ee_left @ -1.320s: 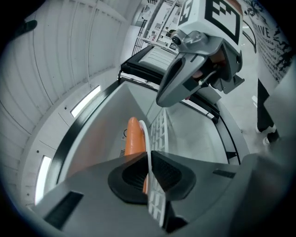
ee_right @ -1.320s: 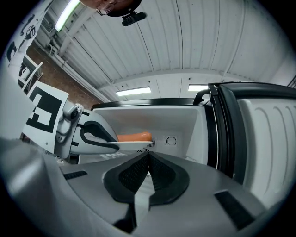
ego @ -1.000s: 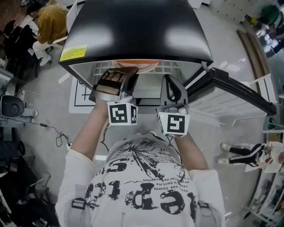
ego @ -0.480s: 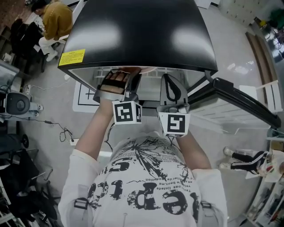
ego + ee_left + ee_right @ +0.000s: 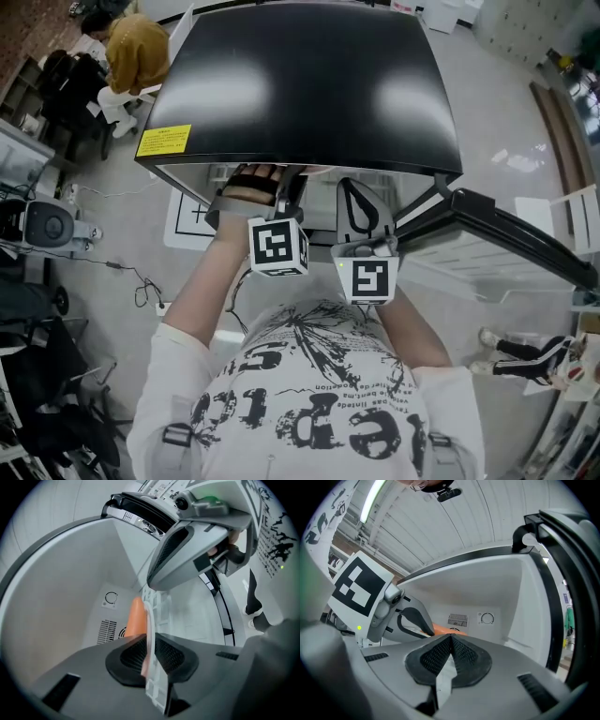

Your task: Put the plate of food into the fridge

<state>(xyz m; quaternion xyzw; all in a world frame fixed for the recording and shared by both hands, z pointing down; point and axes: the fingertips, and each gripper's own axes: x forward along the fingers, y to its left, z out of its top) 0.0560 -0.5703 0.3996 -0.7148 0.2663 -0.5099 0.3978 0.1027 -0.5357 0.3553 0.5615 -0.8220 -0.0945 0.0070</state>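
Well, both grippers reach under the fridge's black top. The left gripper and right gripper each pinch shut on the white lattice tray — the orange plate sits just past the left fingertips, the vent beyond, the open door to their right.

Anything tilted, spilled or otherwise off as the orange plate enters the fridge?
Nothing stands out. The left gripper and right gripper are both shut on the white slatted tray, which carries the orange plate inside the open black-topped fridge. No spill shows.
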